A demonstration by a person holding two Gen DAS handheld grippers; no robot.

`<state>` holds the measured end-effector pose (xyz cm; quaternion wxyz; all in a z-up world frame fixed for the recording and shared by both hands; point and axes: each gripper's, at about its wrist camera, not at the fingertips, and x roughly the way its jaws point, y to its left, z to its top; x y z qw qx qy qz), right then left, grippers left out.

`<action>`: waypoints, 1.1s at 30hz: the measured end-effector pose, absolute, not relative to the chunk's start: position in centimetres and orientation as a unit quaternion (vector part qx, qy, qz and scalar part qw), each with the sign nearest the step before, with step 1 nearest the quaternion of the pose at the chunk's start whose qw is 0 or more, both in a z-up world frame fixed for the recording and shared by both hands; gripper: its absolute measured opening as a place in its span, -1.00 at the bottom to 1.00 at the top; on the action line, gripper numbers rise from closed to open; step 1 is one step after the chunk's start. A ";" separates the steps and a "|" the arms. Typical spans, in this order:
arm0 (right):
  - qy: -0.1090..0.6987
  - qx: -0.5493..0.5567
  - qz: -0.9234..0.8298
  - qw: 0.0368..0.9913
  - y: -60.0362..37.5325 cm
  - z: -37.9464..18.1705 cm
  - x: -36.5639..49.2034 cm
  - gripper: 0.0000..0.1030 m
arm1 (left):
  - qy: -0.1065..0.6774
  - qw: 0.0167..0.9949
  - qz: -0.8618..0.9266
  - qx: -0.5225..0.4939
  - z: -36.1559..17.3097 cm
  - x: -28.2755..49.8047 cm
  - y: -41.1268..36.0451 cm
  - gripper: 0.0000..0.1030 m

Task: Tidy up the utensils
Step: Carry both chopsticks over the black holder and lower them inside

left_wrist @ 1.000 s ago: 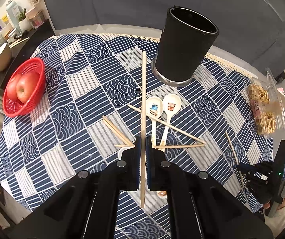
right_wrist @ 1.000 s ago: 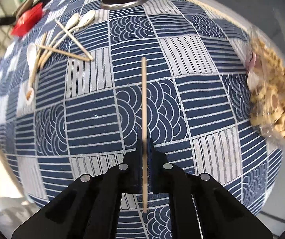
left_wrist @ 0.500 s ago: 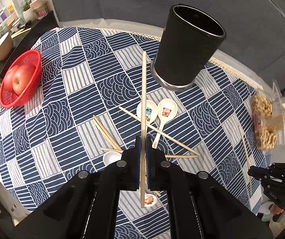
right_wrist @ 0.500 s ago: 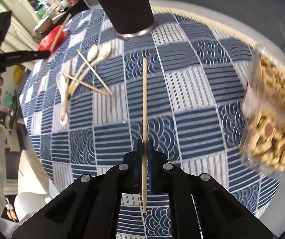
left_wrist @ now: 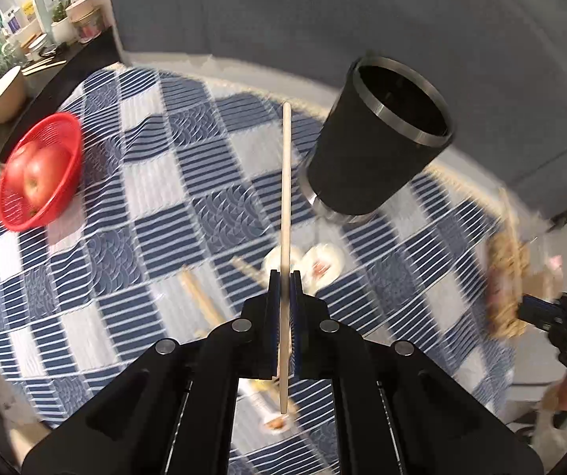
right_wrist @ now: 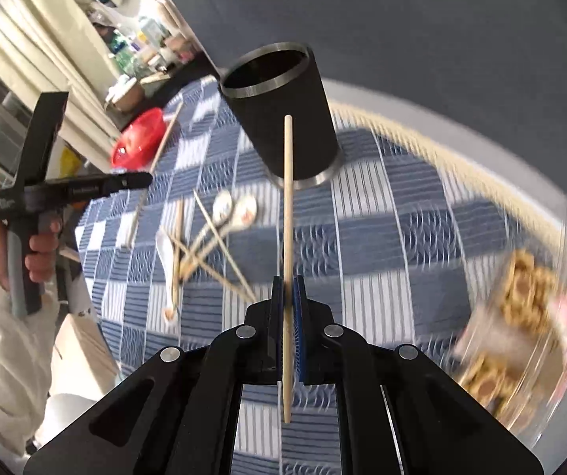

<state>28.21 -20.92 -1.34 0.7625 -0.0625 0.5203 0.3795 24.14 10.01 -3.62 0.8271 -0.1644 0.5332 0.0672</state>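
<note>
Left gripper [left_wrist: 284, 277] and right gripper [right_wrist: 288, 283] each clamp 1 chopstick [left_wrist: 285, 182] [right_wrist: 287, 206] above the worktop [left_wrist: 172, 237], near the holder [left_wrist: 378, 150].

From my left gripper's view, the utensil holder [left_wrist: 378, 146] stands on the tablecloth [left_wrist: 156, 182] ahead to my right. The apple basket [left_wrist: 42, 174] sits far left, and spoons [left_wrist: 315, 263] and chopsticks [left_wrist: 200, 299] lie between, nearer me.
</note>
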 end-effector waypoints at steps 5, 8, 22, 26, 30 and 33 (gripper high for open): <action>0.503 -0.049 0.388 0.771 -19.5 0.2 31.5 -0.91 | 0.491 0.850 0.055 -0.182 -1.4 25.6 10.1 -0.91; 0.494 -0.039 0.392 0.775 -18.6 1.1 33.1 -0.91 | 0.467 0.864 0.045 -0.183 -0.1 26.5 9.9 -0.91; 0.419 0.032 0.457 0.784 -14.6 3.9 38.8 -0.91 | 0.389 0.899 0.012 -0.198 2.5 31.2 9.9 -0.90; 0.402 0.026 0.462 0.790 -13.6 3.7 40.0 -0.91 | 0.381 0.899 0.006 -0.213 2.4 32.4 10.3 -0.91; 0.374 0.039 0.463 0.803 -13.2 3.8 41.1 -0.91 | 0.369 0.904 0.005 -0.214 2.6 33.4 10.7 -0.90; 0.357 0.054 0.464 0.809 -12.8 3.8 42.0 -0.91 | 0.349 0.909 0.003 -0.228 2.7 33.8 11.1 -0.91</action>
